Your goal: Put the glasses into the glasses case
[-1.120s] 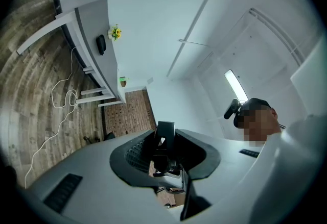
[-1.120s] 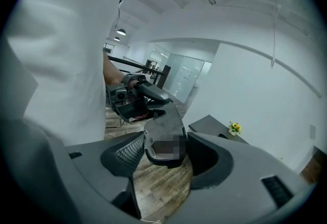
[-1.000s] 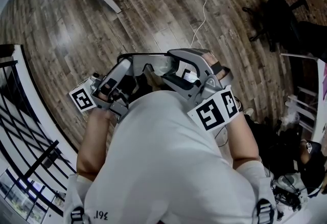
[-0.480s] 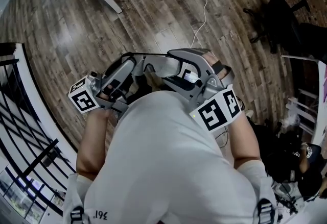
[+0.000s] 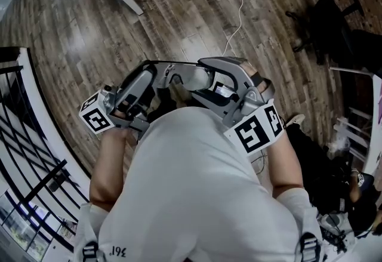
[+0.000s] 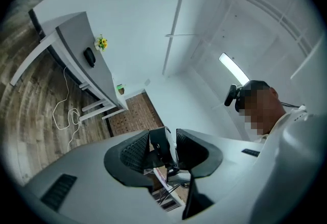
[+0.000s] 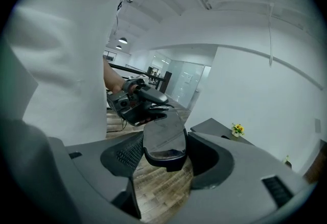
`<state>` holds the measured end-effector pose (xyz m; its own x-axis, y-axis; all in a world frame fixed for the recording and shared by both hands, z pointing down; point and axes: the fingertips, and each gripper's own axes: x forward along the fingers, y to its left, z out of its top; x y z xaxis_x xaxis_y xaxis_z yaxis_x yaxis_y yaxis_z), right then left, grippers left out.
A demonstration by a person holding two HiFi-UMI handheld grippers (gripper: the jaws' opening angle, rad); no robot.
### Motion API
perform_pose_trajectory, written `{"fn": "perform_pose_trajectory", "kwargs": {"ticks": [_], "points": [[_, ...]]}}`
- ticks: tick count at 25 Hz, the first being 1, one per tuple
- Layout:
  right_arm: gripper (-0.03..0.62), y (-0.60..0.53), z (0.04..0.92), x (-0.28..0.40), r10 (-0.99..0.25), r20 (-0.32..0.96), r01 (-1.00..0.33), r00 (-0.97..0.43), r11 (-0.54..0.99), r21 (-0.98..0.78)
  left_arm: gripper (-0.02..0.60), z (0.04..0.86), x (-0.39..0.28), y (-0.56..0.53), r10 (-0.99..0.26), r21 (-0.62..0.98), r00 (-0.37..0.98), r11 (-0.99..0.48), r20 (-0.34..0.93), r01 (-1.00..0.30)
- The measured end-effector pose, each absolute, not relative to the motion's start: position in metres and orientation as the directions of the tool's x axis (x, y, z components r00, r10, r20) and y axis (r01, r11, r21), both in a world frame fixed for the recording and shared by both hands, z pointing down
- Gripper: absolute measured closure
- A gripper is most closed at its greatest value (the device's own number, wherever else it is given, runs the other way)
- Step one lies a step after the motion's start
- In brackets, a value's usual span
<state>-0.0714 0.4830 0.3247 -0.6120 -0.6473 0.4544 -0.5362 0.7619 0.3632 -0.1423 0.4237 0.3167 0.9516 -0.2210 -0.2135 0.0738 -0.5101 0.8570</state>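
You are holding the black-framed, clear-lensed glasses [image 5: 191,80] in the air in front of your chest, between both claws, above the dark wood-plank floor [image 5: 89,34]. Your right claw [image 7: 164,151] is gripping one lens by its rim. Your left claw [image 6: 163,147] has just been opening its jaws, and the frame's other end is sitting loosely between its parted pads.

1. The left gripper [image 6: 163,132] fills the near edge; its jaws have just been opening and stand apart
2. The dark end of the glasses [image 6: 161,147] sits between the ribbed black pads [image 6: 136,153]
3. Far left, a grey table [image 6: 76,34] carries yellow flowers [image 6: 101,43] and a small dark object [image 6: 90,56]
4. A white cable [image 6: 64,113] loops on the wooden floor [image 6: 30,100] beside the table
5. At right, a person [image 6: 291,126] wears a head camera [image 6: 232,96]
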Motion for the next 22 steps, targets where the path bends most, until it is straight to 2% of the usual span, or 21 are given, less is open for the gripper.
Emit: {"fn": "perform_pose_trajectory", "kwargs": {"ticks": [22], "points": [[0.327,0.477,0.334,-0.030,-0.613,0.449,-0.512,-0.650,0.790,0.338,0.423,0.324,-0.110,0.411,-0.331,0.811,0.935,-0.577,-0.126,-0.095]]}}
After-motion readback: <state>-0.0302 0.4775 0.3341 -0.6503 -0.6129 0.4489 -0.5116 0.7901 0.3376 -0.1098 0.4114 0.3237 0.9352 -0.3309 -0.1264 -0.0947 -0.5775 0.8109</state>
